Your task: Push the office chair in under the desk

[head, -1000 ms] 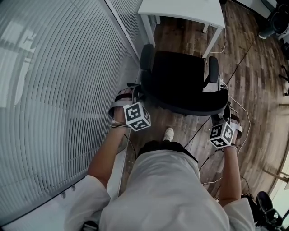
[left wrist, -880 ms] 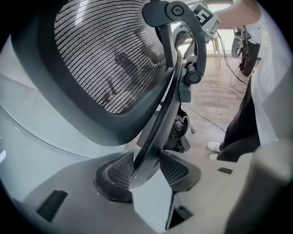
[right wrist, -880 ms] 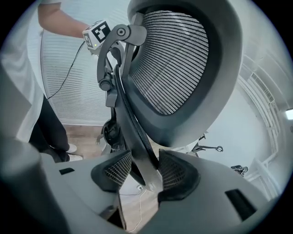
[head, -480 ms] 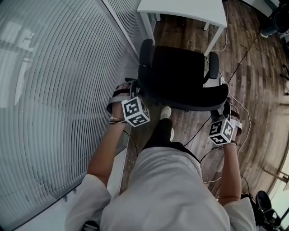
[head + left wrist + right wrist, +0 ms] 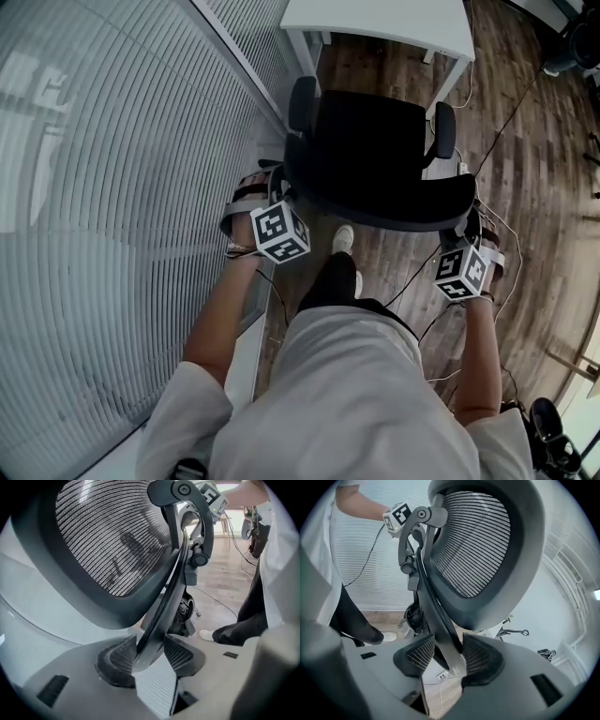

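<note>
The left tool and right tool both clamp the one office chair's backrest edges (black mesh); one table at 12 o'clock.

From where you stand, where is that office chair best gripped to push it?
Take the backrest by its thin side edges, one per gripper, coming from behind. Each edge is slim enough to fit between jaws, as the left gripper and right gripper show, and that side faces away from the desk.
</note>
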A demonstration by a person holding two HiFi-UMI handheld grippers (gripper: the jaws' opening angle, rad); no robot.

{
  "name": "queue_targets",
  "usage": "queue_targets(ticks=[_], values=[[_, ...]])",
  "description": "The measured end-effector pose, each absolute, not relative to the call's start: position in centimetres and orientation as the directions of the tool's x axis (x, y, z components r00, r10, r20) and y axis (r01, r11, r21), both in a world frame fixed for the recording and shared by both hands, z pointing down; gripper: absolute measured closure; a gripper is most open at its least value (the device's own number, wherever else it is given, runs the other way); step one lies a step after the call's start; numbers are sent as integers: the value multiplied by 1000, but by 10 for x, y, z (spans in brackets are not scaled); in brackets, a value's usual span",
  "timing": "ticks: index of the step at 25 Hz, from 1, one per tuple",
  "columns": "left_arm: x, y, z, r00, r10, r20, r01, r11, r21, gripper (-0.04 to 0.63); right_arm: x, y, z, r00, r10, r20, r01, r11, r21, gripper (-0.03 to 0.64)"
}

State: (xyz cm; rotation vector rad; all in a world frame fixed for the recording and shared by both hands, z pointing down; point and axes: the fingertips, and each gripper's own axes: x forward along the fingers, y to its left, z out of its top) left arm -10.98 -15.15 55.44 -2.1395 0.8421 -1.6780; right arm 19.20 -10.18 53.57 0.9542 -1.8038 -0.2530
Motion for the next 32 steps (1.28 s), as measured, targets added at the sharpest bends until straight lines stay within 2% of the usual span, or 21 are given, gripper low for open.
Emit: queue_targets(ticks=[32], values=[[-103,-298,552,191,-599,778,-229,-797,-558,407,196,-240,531,-114,-690,715,-516,656,551,414]])
